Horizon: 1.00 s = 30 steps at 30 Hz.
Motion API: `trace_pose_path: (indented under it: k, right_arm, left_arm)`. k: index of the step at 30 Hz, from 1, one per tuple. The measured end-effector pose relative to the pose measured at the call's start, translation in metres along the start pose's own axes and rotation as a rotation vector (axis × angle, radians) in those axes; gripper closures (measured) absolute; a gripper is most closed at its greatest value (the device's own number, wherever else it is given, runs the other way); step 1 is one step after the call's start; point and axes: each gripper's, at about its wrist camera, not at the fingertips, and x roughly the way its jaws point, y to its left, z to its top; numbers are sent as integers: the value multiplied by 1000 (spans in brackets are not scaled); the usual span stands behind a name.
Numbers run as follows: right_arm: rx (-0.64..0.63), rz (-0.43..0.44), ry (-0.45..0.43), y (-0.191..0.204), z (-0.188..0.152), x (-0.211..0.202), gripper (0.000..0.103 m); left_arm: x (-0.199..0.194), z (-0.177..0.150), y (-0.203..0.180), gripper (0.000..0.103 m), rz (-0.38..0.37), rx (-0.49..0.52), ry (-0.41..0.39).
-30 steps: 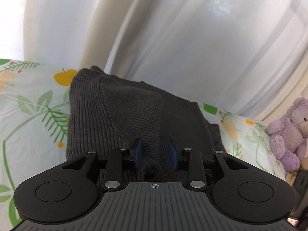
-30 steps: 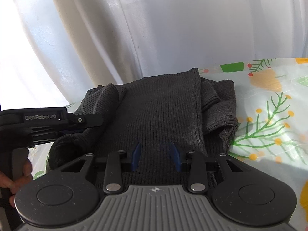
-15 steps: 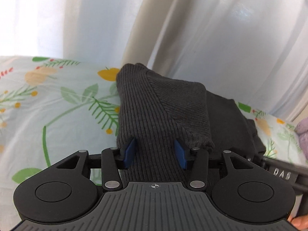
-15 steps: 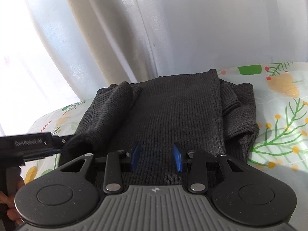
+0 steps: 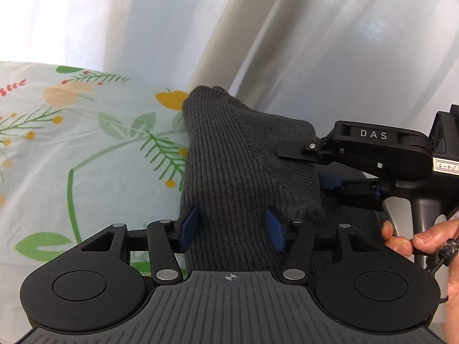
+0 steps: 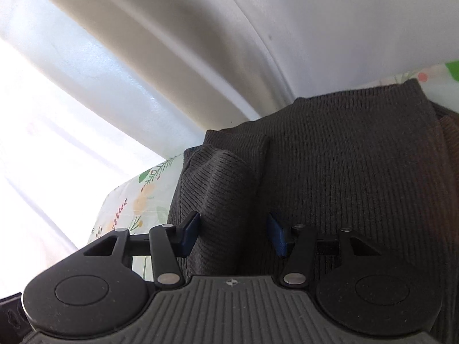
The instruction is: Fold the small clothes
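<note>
Left wrist view shows the left gripper (image 5: pixel 231 230) spread wide, its blue pads either side of the near part of a dark grey ribbed sweater (image 5: pixel 229 177) without closing on it. The sweater lies partly folded on a flower-print sheet (image 5: pixel 86 149), with one flap (image 5: pixel 284 154) turned over on top. The right gripper (image 5: pixel 321 169) comes in from the right beside that flap; whether it touches the cloth is unclear here. In the right wrist view the right gripper (image 6: pixel 233 233) is also spread, nothing between its pads, with the sweater (image 6: pixel 344 157) filling the space ahead and a bunched fold (image 6: pixel 223 177) at its left.

The step in hand looks like a mid-fold regrasp: one flap is laid and both grippers are free. The next move probably calls for pinching a clean edge, likely the near hem or the loose flap's border, through both layers so the fold does not slip.

For room, the sheet lies bare to the left of the sweater. The curtain (image 5: pixel 287 43) hangs close behind its far edge, so any fold is better carried sideways or toward the person.
</note>
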Motion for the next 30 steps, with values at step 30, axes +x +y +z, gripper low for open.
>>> trace_pose_path:
  k: [30]
  right_arm:
    - [-475, -388, -196, 33, -5, -46, 93]
  left_arm:
    - [10, 18, -23, 43, -15, 17, 30]
